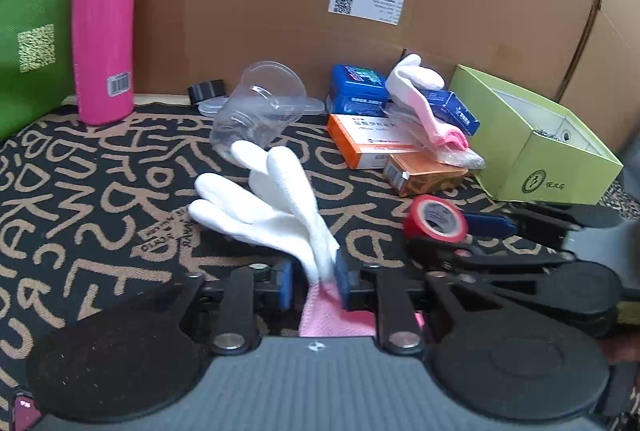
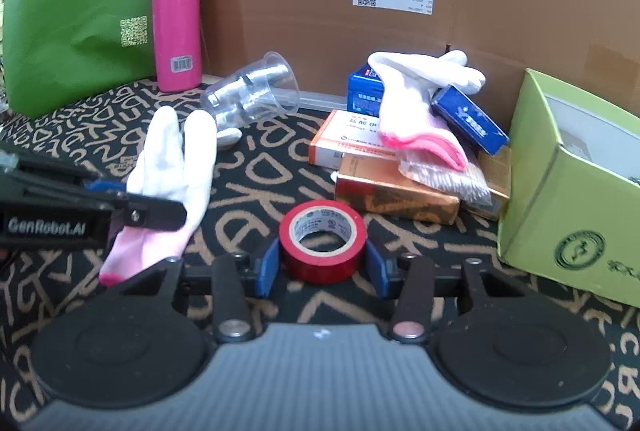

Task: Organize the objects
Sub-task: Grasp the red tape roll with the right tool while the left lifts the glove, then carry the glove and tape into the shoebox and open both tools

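We've got the soft white knit glove with a pink cuff (image 1: 276, 199) on the patterned black-and-tan mat (image 1: 80, 167), limp and light, best pinched at the wrist where the fabric bunches. Our left gripper (image 1: 314, 281) has it there, pads narrowed on the wrist. Just beside it, the red roll of vinyl tape (image 2: 322, 245) stands stiff and round, easy across its sides; our right gripper (image 2: 322, 269) brackets it closely, though we can't tell whether the pads touch. "GenRobot.AI" reads on the left tool's side. The tall pink bottle (image 2: 177, 15) carries a barcode sticker.
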Demonstrator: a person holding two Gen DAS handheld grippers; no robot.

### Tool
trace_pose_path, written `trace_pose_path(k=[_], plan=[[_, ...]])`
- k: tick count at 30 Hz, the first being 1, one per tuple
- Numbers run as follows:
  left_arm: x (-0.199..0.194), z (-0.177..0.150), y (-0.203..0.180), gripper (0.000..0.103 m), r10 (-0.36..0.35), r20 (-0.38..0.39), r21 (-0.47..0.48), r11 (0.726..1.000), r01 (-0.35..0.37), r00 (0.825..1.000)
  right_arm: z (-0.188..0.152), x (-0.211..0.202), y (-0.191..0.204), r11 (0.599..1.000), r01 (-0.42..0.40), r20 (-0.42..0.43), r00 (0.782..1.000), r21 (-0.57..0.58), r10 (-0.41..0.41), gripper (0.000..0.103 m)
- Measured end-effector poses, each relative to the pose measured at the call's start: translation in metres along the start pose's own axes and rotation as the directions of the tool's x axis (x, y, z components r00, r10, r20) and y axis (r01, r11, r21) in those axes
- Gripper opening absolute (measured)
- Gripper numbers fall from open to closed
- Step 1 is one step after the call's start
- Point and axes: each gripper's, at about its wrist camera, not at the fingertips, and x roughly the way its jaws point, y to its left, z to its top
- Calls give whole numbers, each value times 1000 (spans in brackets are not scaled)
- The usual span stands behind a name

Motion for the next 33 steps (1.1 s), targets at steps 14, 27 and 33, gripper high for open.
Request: trace_pose_path(k=[14,27,33], plan=[[26,9,-16,12,42,5,75,996,-42,999,-31,-61,-10,998,-3,58,998,58,-1,46],[-18,6,-80,6,-110,66,76,992,105,992,-42,-100,-28,994,-6,147,989,111,-11,46],[-19,27,-126,6,-211,96,150,969,195,973,-40,-128,-57,987,60,206,974,149,-90,46]])
